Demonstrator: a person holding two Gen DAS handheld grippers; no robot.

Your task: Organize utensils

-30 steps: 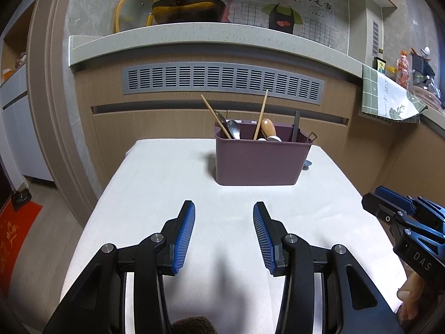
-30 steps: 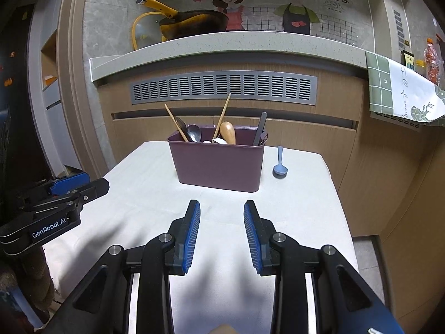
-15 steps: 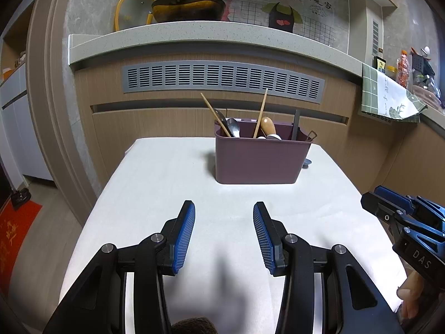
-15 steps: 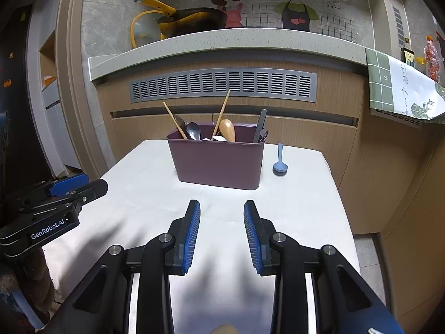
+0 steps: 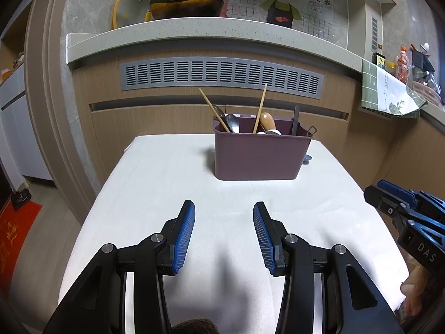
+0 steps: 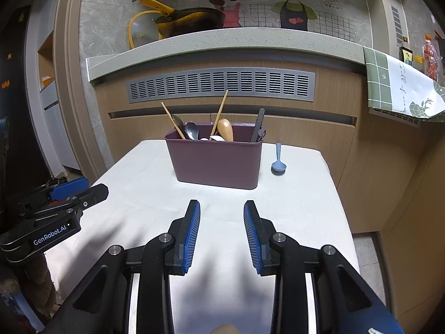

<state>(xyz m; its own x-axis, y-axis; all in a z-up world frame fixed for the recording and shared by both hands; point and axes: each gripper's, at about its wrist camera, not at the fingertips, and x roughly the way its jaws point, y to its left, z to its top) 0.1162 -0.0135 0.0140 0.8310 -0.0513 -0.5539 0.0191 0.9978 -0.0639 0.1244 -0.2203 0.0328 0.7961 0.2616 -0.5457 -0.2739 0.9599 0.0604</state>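
White-covered table (image 6: 300, 222) with a purple caddy (image 6: 217, 164) near its far edge, holding chopsticks (image 6: 219, 111), metal spoons (image 6: 191, 130), a wooden handle (image 6: 225, 129) and a dark utensil (image 6: 257, 123) standing upright. Blue spoon (image 6: 278, 161) lies loose just right of the caddy toward the far right corner, long axis running front to back, bowl nearest. Right gripper (image 6: 221, 232), jaws spread and empty, looks the nearer; left gripper (image 5: 224, 233), likewise spread, faces the caddy, which nearly hides the spoon from it
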